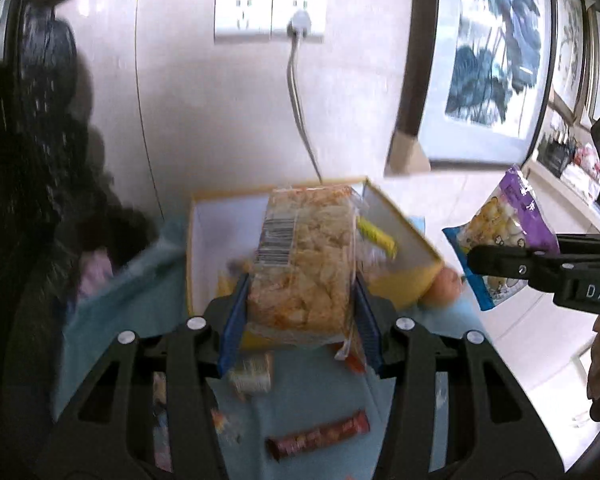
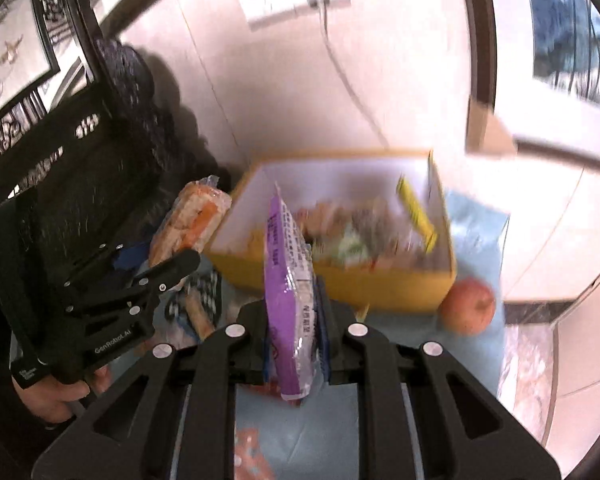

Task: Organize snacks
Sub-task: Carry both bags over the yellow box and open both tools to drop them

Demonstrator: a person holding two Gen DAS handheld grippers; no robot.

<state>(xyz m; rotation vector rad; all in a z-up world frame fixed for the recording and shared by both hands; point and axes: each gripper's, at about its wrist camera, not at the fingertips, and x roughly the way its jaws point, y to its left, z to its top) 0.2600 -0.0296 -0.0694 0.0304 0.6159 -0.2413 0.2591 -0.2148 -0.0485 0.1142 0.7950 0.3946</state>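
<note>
A clear packet of pale, orange-dusted crackers (image 1: 304, 264) was clamped between the 2 blue pads of the left gripper (image 1: 300, 300) and was held above the blue cloth (image 1: 132, 304), in front of the near wall of the yellow box (image 1: 404, 284). In the right wrist view the same packet (image 2: 192, 224) was seen to the left of the box (image 2: 340, 284), with the left gripper (image 2: 140, 276) gripped by a hand (image 2: 56, 396). The right gripper (image 2: 296, 320) was closed tight on a thin purple snack bag (image 2: 288, 292), which was held edge-on and upright between its fingers, near the front wall of the box. In the left wrist view that bag (image 1: 504, 236) was shown to the right of the box, its purple and blue face turned outward.

Mixed snacks (image 2: 356, 240) lay blurred inside the box, and a yellow strip (image 2: 416, 216) was leaned against its right wall. An orange fruit (image 2: 468, 304) rested on the cloth just beside the box's right near corner. A dark red snack bar (image 1: 320, 436) and a small pale packet (image 1: 252, 372) lay on the cloth below the left gripper. A white plug (image 1: 300, 24) was seated in the wall socket (image 1: 270, 14) beyond the box.
</note>
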